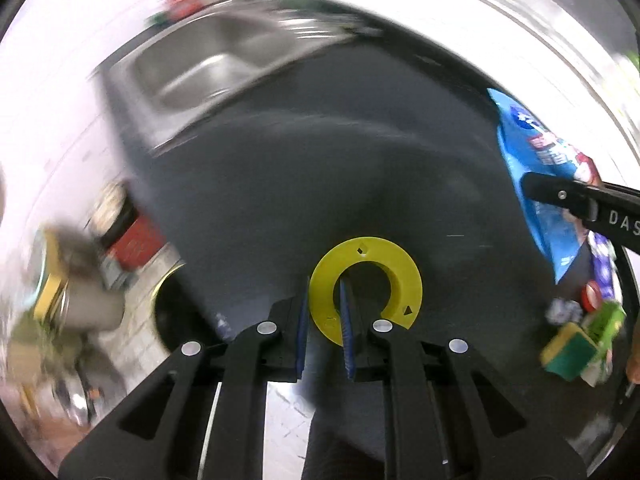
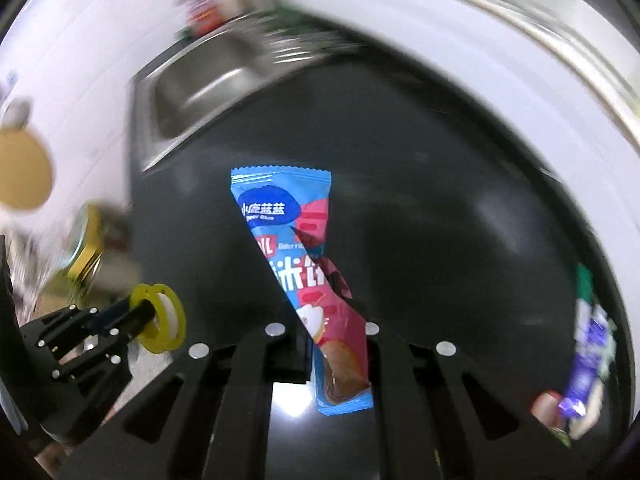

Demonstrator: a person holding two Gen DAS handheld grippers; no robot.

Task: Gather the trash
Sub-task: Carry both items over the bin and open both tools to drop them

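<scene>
We carry both finds binward: left gripper (image 1: 324, 320) fingers clamp the yellow ring (image 1: 404, 280), right gripper (image 2: 340, 344) fingers clamp the blue wrapper (image 2: 288, 216); next comes release over the bin, which we cannot pick out.

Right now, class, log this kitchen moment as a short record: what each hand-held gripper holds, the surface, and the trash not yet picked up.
left hand-held gripper: shut on yellow ring
right hand-held gripper: shut on blue snack wrapper
surface: dark countertop
fixture: steel sink, far left of the counter
trash still lying: purple wrapper, near right edge
also there: yellow-green sponge, beside a green carton
image quality: edges motion-blurred
</scene>
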